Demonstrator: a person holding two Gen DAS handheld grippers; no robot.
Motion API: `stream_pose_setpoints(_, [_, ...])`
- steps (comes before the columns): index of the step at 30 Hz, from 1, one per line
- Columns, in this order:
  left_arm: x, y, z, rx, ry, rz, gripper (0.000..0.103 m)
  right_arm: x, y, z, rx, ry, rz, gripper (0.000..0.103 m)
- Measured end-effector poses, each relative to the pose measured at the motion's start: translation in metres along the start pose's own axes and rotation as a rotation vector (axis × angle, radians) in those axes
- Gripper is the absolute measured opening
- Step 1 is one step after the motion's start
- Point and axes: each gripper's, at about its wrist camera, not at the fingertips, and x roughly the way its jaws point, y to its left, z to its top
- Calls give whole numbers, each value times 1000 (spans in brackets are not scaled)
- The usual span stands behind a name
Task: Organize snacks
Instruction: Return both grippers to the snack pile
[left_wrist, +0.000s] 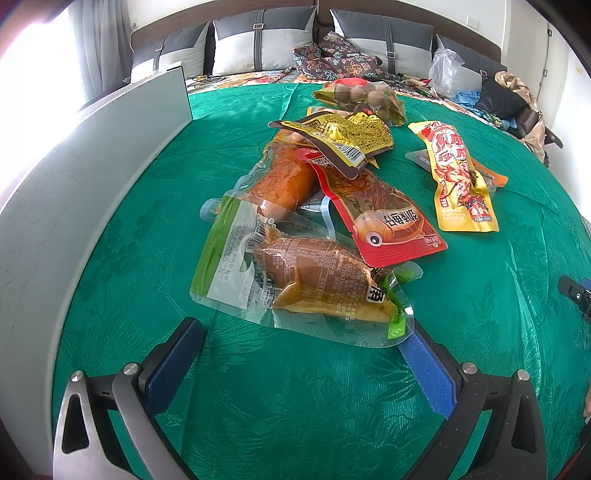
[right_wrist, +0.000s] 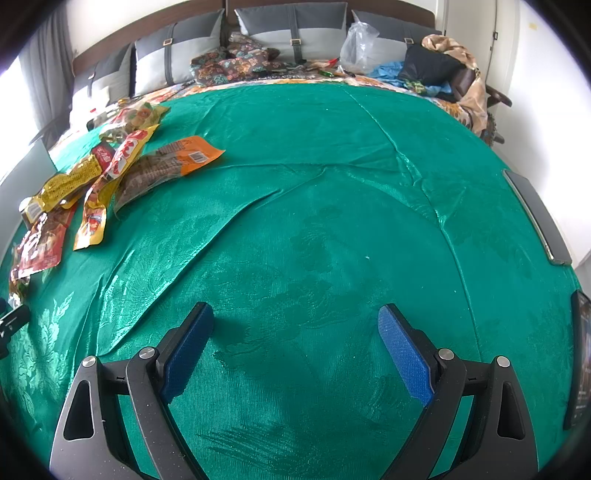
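A heap of snack packets lies on a green cloth (left_wrist: 147, 229). Nearest in the left wrist view is a clear packet with a brown piece and green edge (left_wrist: 295, 284). Behind it lie a red packet (left_wrist: 384, 218), an orange-brown packet (left_wrist: 284, 181), a yellow-black packet (left_wrist: 343, 136), a packet of round brown balls (left_wrist: 362, 96) and a yellow-red packet (left_wrist: 458, 177). My left gripper (left_wrist: 306, 328) stands open just short of the clear packet, whose corner overlaps the right pad (left_wrist: 428, 373). My right gripper (right_wrist: 295, 314) is open over bare cloth; the packets (right_wrist: 110, 173) lie far left of it.
A white-grey board (left_wrist: 92, 177) stands along the left side of the cloth. Dark flat devices (right_wrist: 539, 218) lie at the right edge. Behind are pillows (right_wrist: 295, 33), a patterned bundle (left_wrist: 332, 55), a plastic bag (right_wrist: 358, 48) and dark clothing (right_wrist: 432, 70).
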Motion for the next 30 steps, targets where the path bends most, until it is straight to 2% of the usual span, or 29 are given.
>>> stream_pose_setpoints(26, [-2, 1, -2, 1, 1, -5, 103, 0, 0, 0, 2, 0, -1, 93])
stream_pose_setpoints(30, [-6, 4, 0, 57, 67, -54, 103, -1, 0, 0, 3, 0, -1, 93])
